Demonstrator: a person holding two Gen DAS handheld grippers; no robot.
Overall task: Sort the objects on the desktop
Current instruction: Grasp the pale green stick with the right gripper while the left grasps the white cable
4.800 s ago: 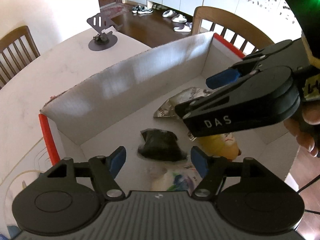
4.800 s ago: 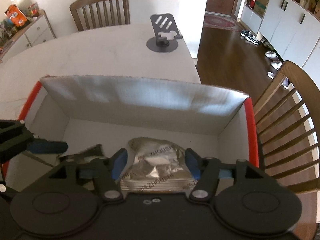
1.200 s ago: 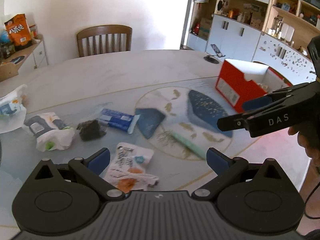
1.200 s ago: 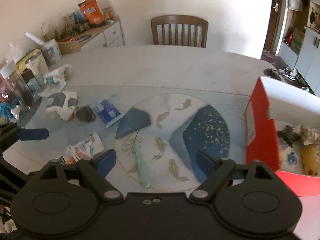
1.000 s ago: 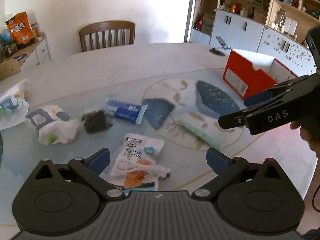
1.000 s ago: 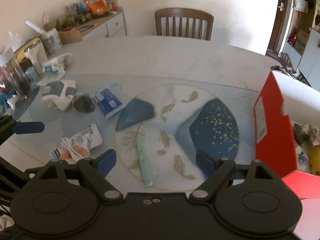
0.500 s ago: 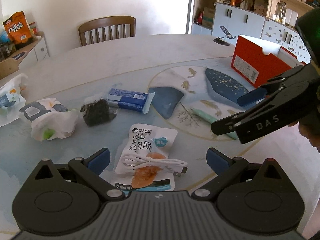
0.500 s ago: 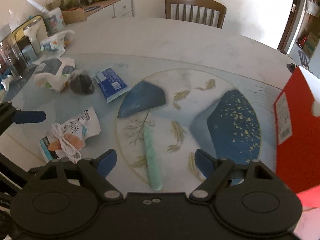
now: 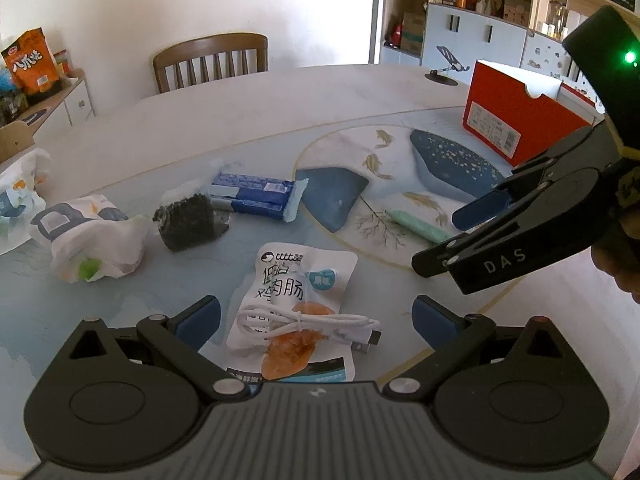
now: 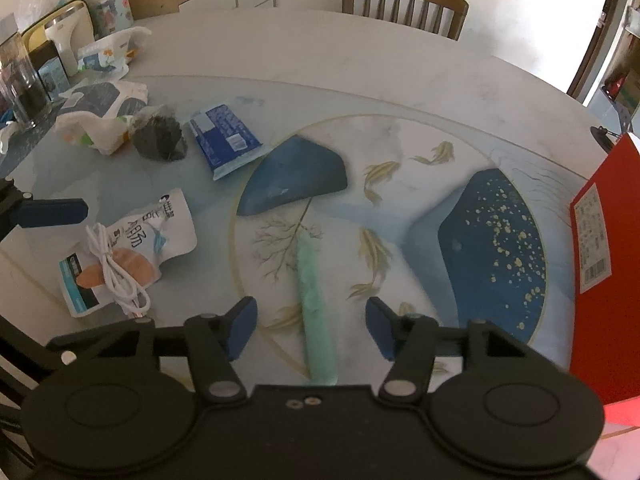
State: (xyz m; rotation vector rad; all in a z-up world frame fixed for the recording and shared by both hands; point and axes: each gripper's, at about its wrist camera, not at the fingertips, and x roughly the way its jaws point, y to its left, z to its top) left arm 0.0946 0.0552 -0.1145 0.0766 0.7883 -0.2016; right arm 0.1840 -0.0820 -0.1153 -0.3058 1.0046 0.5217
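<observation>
Left tongs (image 9: 316,318) are spread wide, nothing pinched, hanging over a white snack pouch with an orange sausage picture (image 9: 294,280) at 12 o'clock, just ahead of the blue pads. A bundled white USB cable (image 9: 308,324) lies across the pouch's near end, touching it. Right tongs (image 10: 308,322) are parted; their jaws have just been closing, and a pale mint-green stick-shaped wrapper (image 10: 314,300) lies on the tabletop (image 10: 360,60) between the blue pads (image 10: 240,326), with gaps on both sides, pads not pressing it. In the left wrist view the right tongs come in from 3 o'clock, tips over the same green wrapper.

Farther out from the pouch, at 11 o'clock, a black crumpled bag (image 9: 186,222) sits touching a blue rectangular foil packet with white ends (image 9: 254,196). At 10 o'clock a crumpled white bag with grey and green print (image 9: 86,240) lies just beside the black bag. Printed blue shapes and gold fish cover the tabletop's round middle.

At 2 o'clock, well apart from the loose items, an open red cardboard box with white inside (image 9: 516,116) stands on the tabletop. Beyond it, a dark phone stand (image 9: 450,66). At 12 o'clock far side, a brown wooden chair (image 9: 212,60). A hand (image 9: 618,256) grips the right tongs' handle at the 3 o'clock edge.
</observation>
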